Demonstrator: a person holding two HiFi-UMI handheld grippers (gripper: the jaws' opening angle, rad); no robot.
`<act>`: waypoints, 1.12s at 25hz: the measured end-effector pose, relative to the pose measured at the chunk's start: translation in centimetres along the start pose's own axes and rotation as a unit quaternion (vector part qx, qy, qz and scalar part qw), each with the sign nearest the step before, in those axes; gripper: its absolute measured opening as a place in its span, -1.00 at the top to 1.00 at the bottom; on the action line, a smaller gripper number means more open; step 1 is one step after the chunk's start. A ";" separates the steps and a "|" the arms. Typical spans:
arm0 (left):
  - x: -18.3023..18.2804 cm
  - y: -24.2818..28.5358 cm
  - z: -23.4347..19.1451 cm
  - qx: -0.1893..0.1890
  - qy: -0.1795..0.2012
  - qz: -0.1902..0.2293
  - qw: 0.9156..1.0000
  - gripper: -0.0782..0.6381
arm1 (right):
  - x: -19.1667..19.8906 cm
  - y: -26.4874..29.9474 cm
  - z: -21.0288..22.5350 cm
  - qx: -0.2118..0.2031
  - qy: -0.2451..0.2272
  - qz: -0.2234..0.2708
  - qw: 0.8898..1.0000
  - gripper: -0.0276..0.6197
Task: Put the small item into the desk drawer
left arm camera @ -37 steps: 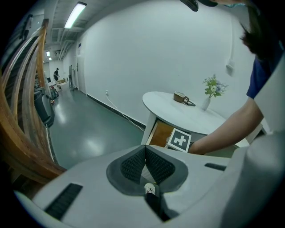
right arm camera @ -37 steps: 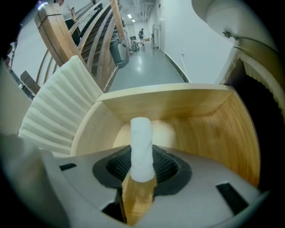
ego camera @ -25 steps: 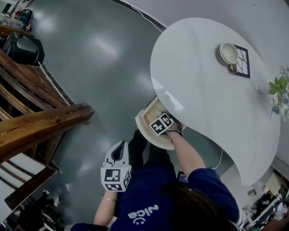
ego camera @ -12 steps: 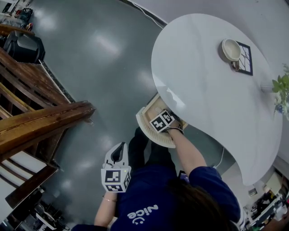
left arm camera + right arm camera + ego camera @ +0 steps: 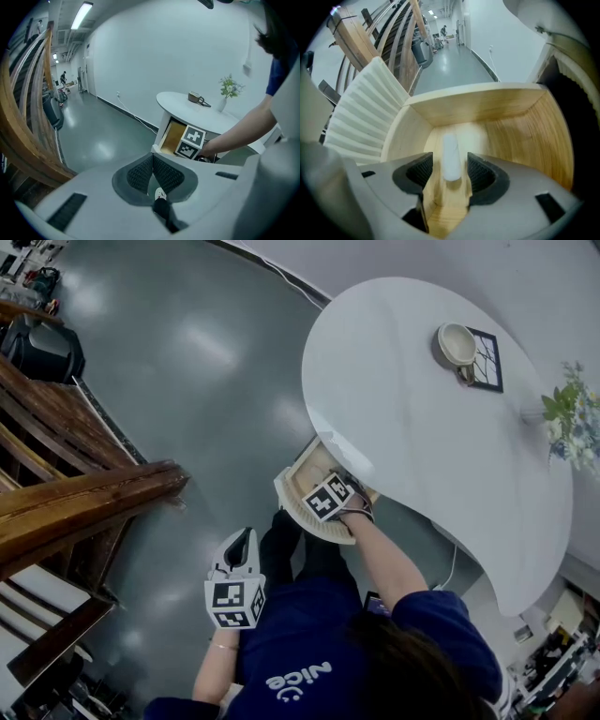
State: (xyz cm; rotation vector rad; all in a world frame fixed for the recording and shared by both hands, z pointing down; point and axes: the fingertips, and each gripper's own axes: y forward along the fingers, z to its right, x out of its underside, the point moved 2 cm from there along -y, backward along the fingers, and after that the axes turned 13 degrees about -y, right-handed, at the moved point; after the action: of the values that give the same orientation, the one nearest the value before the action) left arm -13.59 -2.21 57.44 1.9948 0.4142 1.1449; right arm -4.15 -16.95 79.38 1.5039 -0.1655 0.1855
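Note:
In the right gripper view a small white cylinder (image 5: 451, 157) lies on the wooden floor of the open desk drawer (image 5: 497, 108). My right gripper (image 5: 450, 169) is inside the drawer with its jaws opening; the cylinder lies between the pads with a gap on each side. In the head view the right gripper (image 5: 328, 495) sits in the pulled-out drawer (image 5: 298, 502) under the white desk (image 5: 422, 418). My left gripper (image 5: 236, 559) hangs by the person's lap, away from the desk. Its jaws (image 5: 151, 174) are closed together and empty.
On the desk top are a cup on a dark coaster (image 5: 461, 348) and a small plant (image 5: 567, 418). A wooden stair rail (image 5: 75, 502) runs at the left. Grey floor (image 5: 187, 362) lies between the rail and the desk.
The head view has shifted slightly. The right gripper stays in the drawer, and the left gripper has dropped a little lower in the view.

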 end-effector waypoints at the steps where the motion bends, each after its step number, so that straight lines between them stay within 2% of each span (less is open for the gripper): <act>1: -0.2 0.1 0.2 0.004 0.002 0.003 1.000 0.77 | -0.2 -0.5 -0.1 0.003 0.001 0.002 1.000 0.18; 7: -1.8 0.5 0.8 0.030 0.008 0.022 0.999 0.77 | -0.7 -3.7 -0.6 0.023 0.028 0.016 0.999 0.19; 12: -3.2 1.1 1.0 0.047 0.005 0.034 0.998 0.77 | -1.2 -6.8 -0.7 0.046 0.049 0.040 0.997 0.19; 18: -4.7 1.6 1.7 0.072 0.019 0.044 0.996 0.77 | -1.9 -10.8 -1.5 0.067 0.080 0.073 0.992 0.19; 24: -6.4 2.0 3.1 0.106 0.035 0.057 0.992 0.77 | -2.6 -14.2 -2.5 0.066 0.140 0.116 0.981 0.19; 28: -7.4 2.2 4.3 0.125 0.053 0.061 0.989 0.77 | -3.0 -16.7 -2.6 0.088 0.166 0.152 0.970 0.20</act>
State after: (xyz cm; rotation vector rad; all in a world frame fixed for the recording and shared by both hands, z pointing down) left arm -14.15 -10.12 53.57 2.2062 0.5176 1.3346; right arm -3.37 -15.41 62.29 1.5937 -0.1112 0.7100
